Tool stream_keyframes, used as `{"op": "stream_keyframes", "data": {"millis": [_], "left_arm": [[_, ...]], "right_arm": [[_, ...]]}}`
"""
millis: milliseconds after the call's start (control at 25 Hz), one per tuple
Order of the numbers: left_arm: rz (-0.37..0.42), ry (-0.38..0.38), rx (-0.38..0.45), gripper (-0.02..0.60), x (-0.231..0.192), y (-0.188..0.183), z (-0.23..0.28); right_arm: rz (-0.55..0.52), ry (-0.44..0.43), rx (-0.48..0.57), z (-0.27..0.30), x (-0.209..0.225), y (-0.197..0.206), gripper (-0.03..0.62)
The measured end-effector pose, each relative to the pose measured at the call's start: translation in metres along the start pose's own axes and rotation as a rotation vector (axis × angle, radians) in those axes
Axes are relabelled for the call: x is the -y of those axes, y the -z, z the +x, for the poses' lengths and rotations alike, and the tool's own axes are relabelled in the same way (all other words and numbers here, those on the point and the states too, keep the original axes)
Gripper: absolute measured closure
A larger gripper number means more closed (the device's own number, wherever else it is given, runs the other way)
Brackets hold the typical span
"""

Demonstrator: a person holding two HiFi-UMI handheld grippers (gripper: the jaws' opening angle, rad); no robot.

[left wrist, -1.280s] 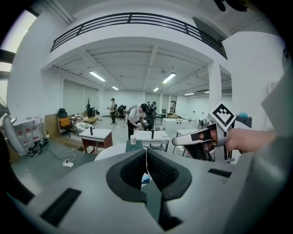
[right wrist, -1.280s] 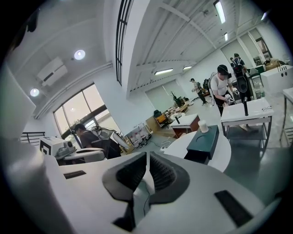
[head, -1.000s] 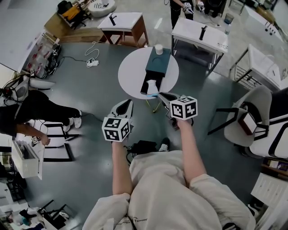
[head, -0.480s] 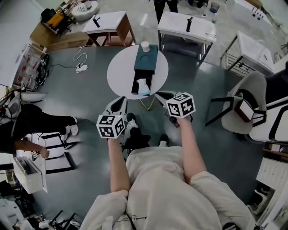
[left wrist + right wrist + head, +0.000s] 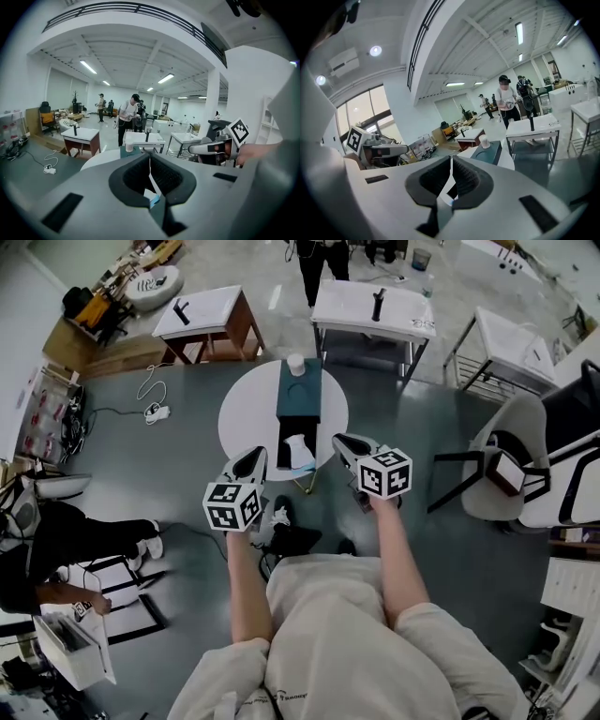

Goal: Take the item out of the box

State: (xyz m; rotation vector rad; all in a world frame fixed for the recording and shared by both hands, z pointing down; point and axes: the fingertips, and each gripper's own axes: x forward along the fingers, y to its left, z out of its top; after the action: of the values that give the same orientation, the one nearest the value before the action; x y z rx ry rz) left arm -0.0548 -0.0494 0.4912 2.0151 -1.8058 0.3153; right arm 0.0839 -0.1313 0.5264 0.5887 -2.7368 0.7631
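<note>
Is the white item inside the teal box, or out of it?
Inside: the white item sits in the open dark end of the teal box.

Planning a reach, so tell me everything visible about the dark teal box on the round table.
The box is long, dark teal and rectangular, lying flat on the round white table, lengthwise up the head view. Its top shows a ring-shaped mark. The near end is open and dark inside, with a white item in it. A white cup stands at its far end.
</note>
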Motion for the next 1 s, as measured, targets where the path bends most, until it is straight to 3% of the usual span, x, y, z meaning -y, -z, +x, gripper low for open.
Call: {"op": "stream_keyframes", "data": {"millis": [120,240,360,520,680,880,1000], "left_arm": [[-0.021,0.016,-0.015,0.560,-0.037,-0.012,0.018],[-0.095,0.009,-0.053,0.560,-0.077,0.000,0.034],[-0.119,0.015,-0.096,0.560,-0.108,0.014,0.050],[-0.111,0.054,-0.134,0.560,-0.141,0.013,0.075],[-0.141,0.131,-0.170,0.560,-0.164,0.009,0.102],[-0.068,0.268,-0.234,0.560,-0.170,-0.001,0.142],[0.008,0.354,-0.283,0.560,-0.174,-0.004,0.158]], "right_arm": [[0.005,0.046,-0.012,0.026,0.004,-0.006,0.549],[-0.016,0.091,-0.051,0.056,0.011,-0.003,0.551],[0.045,0.086,-0.057,0.086,0.018,-0.002,0.556],[0.089,0.082,-0.075,0.128,0.018,-0.004,0.557],[0.023,0.085,-0.165,0.163,0.008,0.004,0.559],[0.138,0.045,-0.130,0.197,0.009,-0.009,0.559],[0.176,0.085,-0.131,0.218,0.017,-0.010,0.559]]}}
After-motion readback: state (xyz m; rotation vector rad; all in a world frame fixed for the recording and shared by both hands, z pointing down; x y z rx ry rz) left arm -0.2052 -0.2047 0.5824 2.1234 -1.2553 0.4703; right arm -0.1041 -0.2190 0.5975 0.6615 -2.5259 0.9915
